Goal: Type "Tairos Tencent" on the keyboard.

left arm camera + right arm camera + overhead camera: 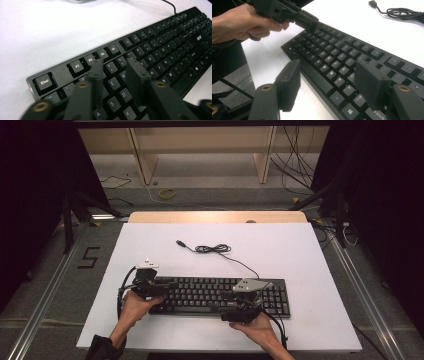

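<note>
A black keyboard [220, 295] lies along the near part of the white table [280, 245], with its cable [212, 249] coiled behind it. My left gripper [166, 290] hovers over the keyboard's left end. In the left gripper view its jaws [113, 65] stand apart above the number and letter keys [162, 45], with nothing between them. My right gripper [226, 311] sits at the keyboard's front edge, right of centre. Its jaws [328, 72] are spread wide, one over the bare table and one over the bottom key rows [332, 55]. The left gripper [308, 22] appears beyond them, held in a hand.
The coiled cable ends in a loose USB plug [180, 242] at mid table. A wooden strip [217, 216] borders the table's far edge. Metal rails [45, 290] run along both sides, and loose cables [295, 165] lie on the floor behind.
</note>
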`<state>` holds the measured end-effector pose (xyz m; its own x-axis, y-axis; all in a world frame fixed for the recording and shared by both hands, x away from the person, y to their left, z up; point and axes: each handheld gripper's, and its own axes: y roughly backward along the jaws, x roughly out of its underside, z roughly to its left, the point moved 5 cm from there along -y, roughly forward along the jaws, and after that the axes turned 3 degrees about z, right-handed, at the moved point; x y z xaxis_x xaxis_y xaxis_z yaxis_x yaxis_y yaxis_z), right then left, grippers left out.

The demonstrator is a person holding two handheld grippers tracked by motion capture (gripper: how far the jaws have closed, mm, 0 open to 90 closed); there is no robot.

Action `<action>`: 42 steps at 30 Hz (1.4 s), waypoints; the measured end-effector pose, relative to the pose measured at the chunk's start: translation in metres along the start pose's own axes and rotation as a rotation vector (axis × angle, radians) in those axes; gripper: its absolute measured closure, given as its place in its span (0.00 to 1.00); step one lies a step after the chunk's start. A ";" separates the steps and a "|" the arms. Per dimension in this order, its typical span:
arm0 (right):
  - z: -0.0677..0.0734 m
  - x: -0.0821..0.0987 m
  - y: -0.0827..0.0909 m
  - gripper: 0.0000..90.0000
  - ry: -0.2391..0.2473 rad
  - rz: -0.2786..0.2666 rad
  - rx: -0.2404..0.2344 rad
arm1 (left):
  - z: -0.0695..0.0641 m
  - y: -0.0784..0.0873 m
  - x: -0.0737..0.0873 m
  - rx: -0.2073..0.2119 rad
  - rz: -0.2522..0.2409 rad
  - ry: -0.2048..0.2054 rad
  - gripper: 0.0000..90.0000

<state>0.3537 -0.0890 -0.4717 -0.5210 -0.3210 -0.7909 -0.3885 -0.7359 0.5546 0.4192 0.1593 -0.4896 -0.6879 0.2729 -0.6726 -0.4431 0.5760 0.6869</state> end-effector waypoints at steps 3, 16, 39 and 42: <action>0.000 0.000 0.000 0.43 -0.001 0.001 0.000 | -0.001 -0.004 0.001 0.000 0.017 -0.012 0.85; 0.001 0.000 -0.001 0.43 0.003 0.001 -0.002 | -0.005 -0.019 0.003 -0.014 0.076 -0.055 0.99; 0.004 -0.003 -0.014 0.50 0.016 0.026 0.010 | -0.007 -0.013 0.002 -0.026 0.073 -0.044 0.89; 0.006 -0.004 -0.022 0.58 0.023 0.049 0.018 | -0.009 -0.007 0.002 -0.004 0.047 -0.033 0.83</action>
<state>0.3601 -0.0680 -0.4791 -0.5221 -0.3705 -0.7682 -0.3767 -0.7080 0.5974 0.4152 0.1488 -0.4930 -0.6890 0.3246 -0.6480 -0.4131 0.5588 0.7191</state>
